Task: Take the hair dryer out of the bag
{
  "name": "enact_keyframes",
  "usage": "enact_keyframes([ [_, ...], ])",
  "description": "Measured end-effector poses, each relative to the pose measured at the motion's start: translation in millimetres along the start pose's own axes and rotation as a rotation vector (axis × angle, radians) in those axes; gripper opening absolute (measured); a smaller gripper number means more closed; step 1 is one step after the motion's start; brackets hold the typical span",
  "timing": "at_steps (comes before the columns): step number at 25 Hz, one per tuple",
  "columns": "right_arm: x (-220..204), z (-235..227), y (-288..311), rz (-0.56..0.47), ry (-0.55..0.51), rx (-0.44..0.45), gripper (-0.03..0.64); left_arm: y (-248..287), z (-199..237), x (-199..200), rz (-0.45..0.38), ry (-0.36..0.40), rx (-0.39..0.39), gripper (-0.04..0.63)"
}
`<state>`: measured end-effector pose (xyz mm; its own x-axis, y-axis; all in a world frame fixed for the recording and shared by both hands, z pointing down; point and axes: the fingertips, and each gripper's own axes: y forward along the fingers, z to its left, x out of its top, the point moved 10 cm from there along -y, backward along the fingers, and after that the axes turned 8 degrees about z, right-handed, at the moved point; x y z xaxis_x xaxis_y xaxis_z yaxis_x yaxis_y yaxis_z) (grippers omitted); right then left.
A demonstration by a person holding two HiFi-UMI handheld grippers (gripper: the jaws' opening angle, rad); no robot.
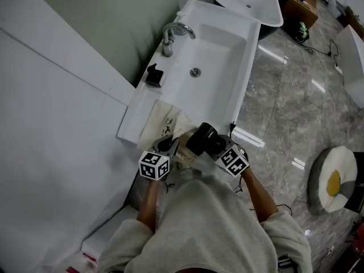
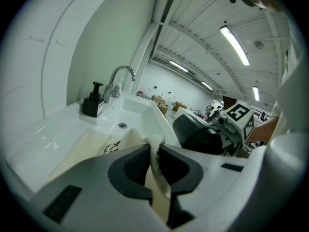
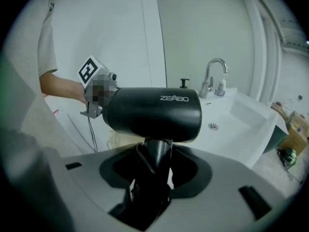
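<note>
- my right hand-held gripper point(image 3: 155, 175) is clamped on the handle of the black, barrel-shaped plastic hair dryer point(image 3: 152, 112). its jaws stand partway apart only because the handle fills the gap between them.
- the hair dryer point(image 1: 202, 138) hangs in the air over the near end of the long white ceramic washbasin point(image 1: 222, 50). its barrel lies crosswise above my jaws. gripping low on the handle keeps the heavy barrel upright, not swinging.
- my left hand-held gripper point(image 2: 153, 166) is nearly pressed together and pinches a fold of the cream cloth bag with black print point(image 2: 91, 146). i judge this hold is there to anchor the bag so it does not rise with the dryer.
- the bag point(image 1: 162, 124) lies slack on the washbasin's flat near ledge, with its pinched edge drawn up towards me.
- a dark loop of cord sits against the handle inside my right jaws. i cannot see where the rest of the cord runs, or whether any of it is in the bag.
- the chrome tap point(image 1: 170, 36) and the black soap dispenser point(image 1: 154, 74) stand on the washbasin's wall-side rim, well apart from both grippers.
- in my judgement the dryer's body is out, and what is left is to clear any trailing cord and set the dryer down.
</note>
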<state>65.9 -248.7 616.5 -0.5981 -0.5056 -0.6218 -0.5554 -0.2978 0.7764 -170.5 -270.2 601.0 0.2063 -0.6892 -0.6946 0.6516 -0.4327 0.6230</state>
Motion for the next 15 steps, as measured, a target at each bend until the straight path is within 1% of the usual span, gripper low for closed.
enact_keyframes([
  [2, 4.2, -2.4, -5.6, -0.042, 0.036, -0.014, 0.171, 0.2, -3.5, 0.6, -0.006, 0.015, -0.016, 0.041],
  [3, 5.6, -4.2, -8.2, -0.062, 0.056, -0.022, 0.170, 0.1, -5.7, 0.9, -0.010, 0.021, -0.026, 0.058],
  [4, 6.4, -6.4, -10.7, -0.081, 0.079, -0.030, 0.172, -0.4, -8.6, 1.5, -0.014, 0.027, -0.040, 0.092],
  [6, 6.0, -12.2, -15.5, -0.123, 0.138, -0.043, 0.171, -1.3, -15.3, 3.6, -0.017, 0.040, -0.069, 0.198],
  [7, 5.2, -15.0, -17.6, -0.146, 0.170, -0.050, 0.171, -1.6, -18.0, 4.8, -0.018, 0.051, -0.075, 0.216],
  [9, 4.5, -19.6, -20.9, -0.184, 0.214, -0.072, 0.170, -2.8, -20.2, 7.3, -0.035, 0.064, -0.074, 0.216],
  [13, 10.1, -26.7, -29.2, -0.234, 0.242, -0.114, 0.172, -13.1, -23.4, 18.4, -0.121, 0.058, -0.080, 0.216],
  [15, 12.7, -29.4, -36.2, -0.259, 0.256, -0.133, 0.172, -17.2, -27.0, 25.4, -0.137, 0.087, -0.079, 0.216],
])
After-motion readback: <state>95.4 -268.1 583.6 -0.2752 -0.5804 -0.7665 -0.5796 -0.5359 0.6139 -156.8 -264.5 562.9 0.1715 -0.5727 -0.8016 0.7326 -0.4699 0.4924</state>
